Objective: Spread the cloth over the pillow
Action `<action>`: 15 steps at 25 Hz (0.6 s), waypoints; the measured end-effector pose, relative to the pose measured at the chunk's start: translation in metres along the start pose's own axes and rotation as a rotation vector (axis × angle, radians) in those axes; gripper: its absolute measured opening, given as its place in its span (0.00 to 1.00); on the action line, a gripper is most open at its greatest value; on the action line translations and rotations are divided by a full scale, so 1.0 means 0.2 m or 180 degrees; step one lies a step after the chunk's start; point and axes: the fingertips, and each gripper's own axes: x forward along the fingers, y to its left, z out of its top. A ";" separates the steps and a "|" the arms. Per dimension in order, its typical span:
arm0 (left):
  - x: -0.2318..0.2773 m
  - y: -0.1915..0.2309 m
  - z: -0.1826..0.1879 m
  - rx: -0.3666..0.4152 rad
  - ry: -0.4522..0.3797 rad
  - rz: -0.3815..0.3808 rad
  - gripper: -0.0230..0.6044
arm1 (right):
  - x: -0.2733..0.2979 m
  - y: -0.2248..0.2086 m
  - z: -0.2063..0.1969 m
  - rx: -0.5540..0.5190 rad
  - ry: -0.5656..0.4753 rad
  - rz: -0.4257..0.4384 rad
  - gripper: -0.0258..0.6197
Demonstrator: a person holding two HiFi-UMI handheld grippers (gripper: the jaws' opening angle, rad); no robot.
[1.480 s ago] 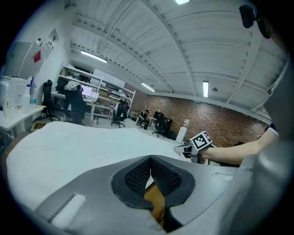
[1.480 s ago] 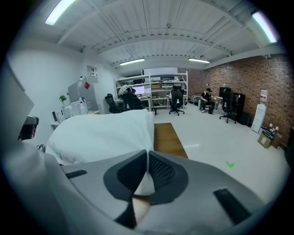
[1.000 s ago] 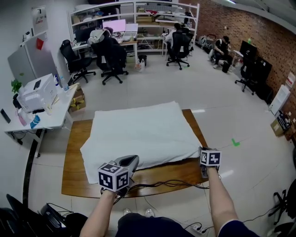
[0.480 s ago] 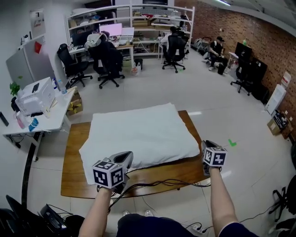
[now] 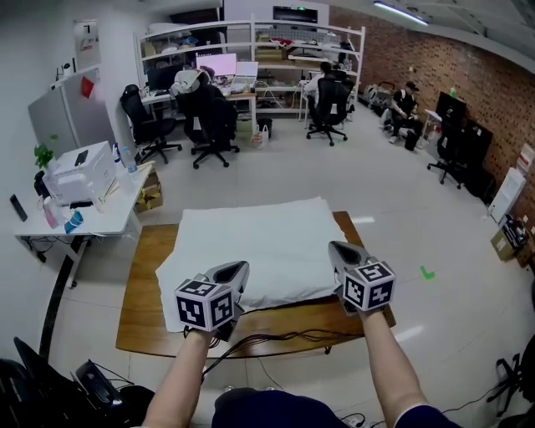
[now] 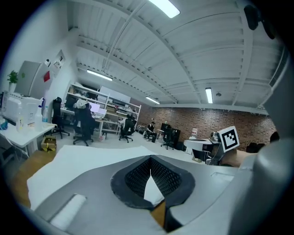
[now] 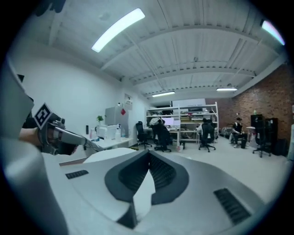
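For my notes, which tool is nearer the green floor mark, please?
Right. The right tool hovers by the table corner nearest the green mark; the left tool is further left along the table.

Bright, even light comes from long white ceiling tubes [image 6: 165,7]; shadows are faint. The glossy pale tiled floor [image 5: 401,209] shows a small glare streak at right. Both gripper views bend strongly, with black corners and a blurred near foreground.

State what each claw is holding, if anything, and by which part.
Nothing: the left claw and right claw are shut, empty, above the spread cloth.
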 end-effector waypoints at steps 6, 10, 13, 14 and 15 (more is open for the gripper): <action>-0.02 -0.01 0.05 0.0089 -0.0020 0.0087 0.04 | 0.08 0.39 0.18 -0.0008 -0.0262 0.0597 0.04; -0.02 -0.01 0.09 0.0097 -0.0084 0.0102 0.04 | 0.11 0.56 0.21 -0.0021 -0.0290 0.0841 0.04; -0.03 0.00 0.11 0.0126 -0.0114 0.0117 0.04 | 0.12 0.64 0.22 -0.0036 -0.0296 0.0958 0.04; -0.03 0.00 0.13 0.0144 -0.0121 0.0117 0.04 | 0.12 0.66 0.22 -0.0043 -0.0297 0.0997 0.04; -0.04 0.00 0.14 0.0168 -0.0128 0.0116 0.04 | 0.12 0.68 0.22 -0.0056 -0.0299 0.1039 0.04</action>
